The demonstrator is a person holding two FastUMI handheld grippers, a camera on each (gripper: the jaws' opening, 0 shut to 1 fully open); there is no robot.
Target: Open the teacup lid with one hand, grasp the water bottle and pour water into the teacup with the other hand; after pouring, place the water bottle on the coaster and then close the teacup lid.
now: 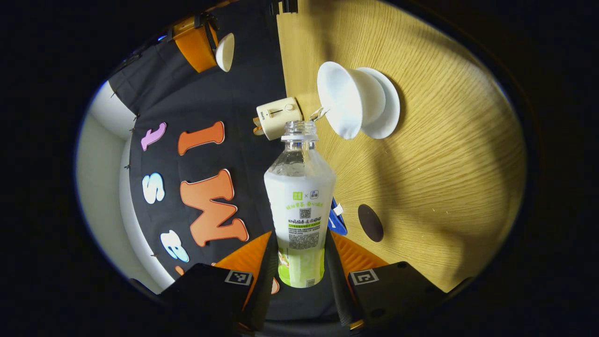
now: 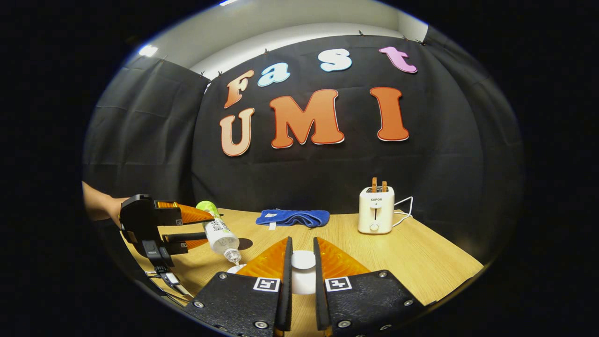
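Two grippers, both closed on something. In the left gripper view your left gripper (image 1: 299, 276) has its orange ribbed fingers (image 1: 248, 260) pressed on either side of the water bottle (image 1: 299, 206), gripping the labelled lower body. The bottle is clear plastic, cap off, tipped so its open neck points at the teacup (image 1: 346, 100), with a thin stream of water at the mouth. The teacup is white, flared, smooth ceramic, sitting on a white saucer (image 1: 386, 105) on the table (image 1: 444, 178). The table is light wood with a visible grain. A dark round coaster (image 1: 370, 223) lies flat on it, near the bottle, apart from the cup.

In the right gripper view your right gripper (image 2: 303, 271) has its fingers narrowed onto the teacup lid (image 2: 303, 260), white and round with a knob, held above the table (image 2: 412, 262). To the left there, the left gripper (image 2: 187, 229) holds the bottle (image 2: 220, 236) tilted neck-down, with a bare forearm (image 2: 96, 203) behind it.

Farther back, a folded blue cloth (image 2: 292, 217) lies on the table, soft and rumpled. Right of it stands a cream boxy toaster (image 2: 376, 210) with two slices up and a white cord. The black cloth wall (image 2: 154, 140) closes the booth behind, hanging in creases, with pale wall and ceiling above.
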